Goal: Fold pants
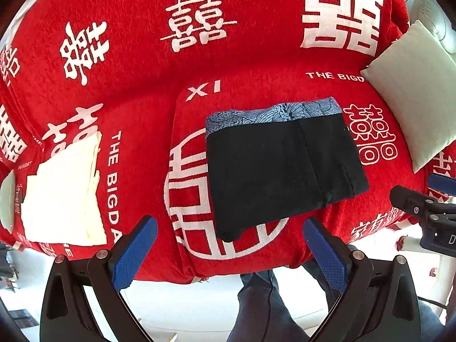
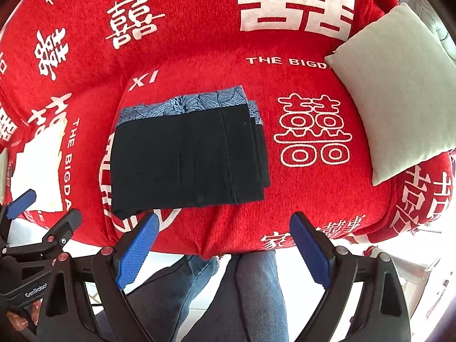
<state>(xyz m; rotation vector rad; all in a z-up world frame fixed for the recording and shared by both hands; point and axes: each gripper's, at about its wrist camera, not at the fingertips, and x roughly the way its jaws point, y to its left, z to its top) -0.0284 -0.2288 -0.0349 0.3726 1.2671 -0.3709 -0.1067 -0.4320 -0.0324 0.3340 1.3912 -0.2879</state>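
Observation:
The black pants [image 1: 282, 171] lie folded into a compact rectangle on the red sofa seat, with a blue-grey patterned waistband along the far edge. They also show in the right wrist view [image 2: 188, 156]. My left gripper [image 1: 230, 225] is open and empty, held just in front of the pants' near edge. My right gripper [image 2: 223, 222] is open and empty, also just short of the near edge. The right gripper shows at the right edge of the left wrist view [image 1: 427, 199], and the left gripper at the left of the right wrist view [image 2: 42, 213].
The sofa [image 1: 142, 65] has a red cover with white characters. A folded cream cloth [image 1: 62, 196] lies on the seat to the left. A pale cushion [image 2: 399, 91] leans at the right end. The person's jeans-clad legs [image 2: 228, 293] stand before the sofa's front edge.

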